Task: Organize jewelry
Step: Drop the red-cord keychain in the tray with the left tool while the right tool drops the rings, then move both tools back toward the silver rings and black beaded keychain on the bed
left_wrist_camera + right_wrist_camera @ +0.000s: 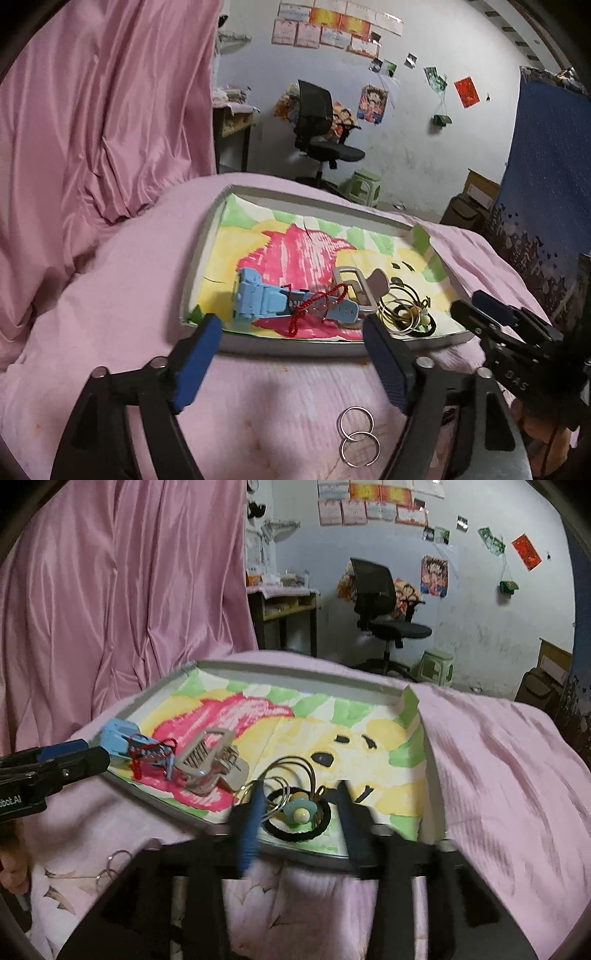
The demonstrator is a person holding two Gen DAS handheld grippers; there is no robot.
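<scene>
A shallow tray (207,254) (430,775) lined with a painted sheet lies on the pink bed. In it lie a blue watch (266,299) (118,734), a red cord bracelet (317,302), a grey hair clip (354,288) (207,757), thin wire hoops (399,310) and a black hair tie with a blue flower (300,810). Two silver rings (357,435) (114,864) lie on the bedding in front of the tray. My left gripper (291,325) is open and empty at the tray's near edge. My right gripper (301,794) is open around the flower hair tie, touching nothing I can see.
Pink curtain (103,110) hangs at left. A black office chair (321,125), a green stool (364,184) and a desk (232,125) stand behind the bed. A blue panel (546,166) stands at right. Pink bedding (498,775) surrounds the tray.
</scene>
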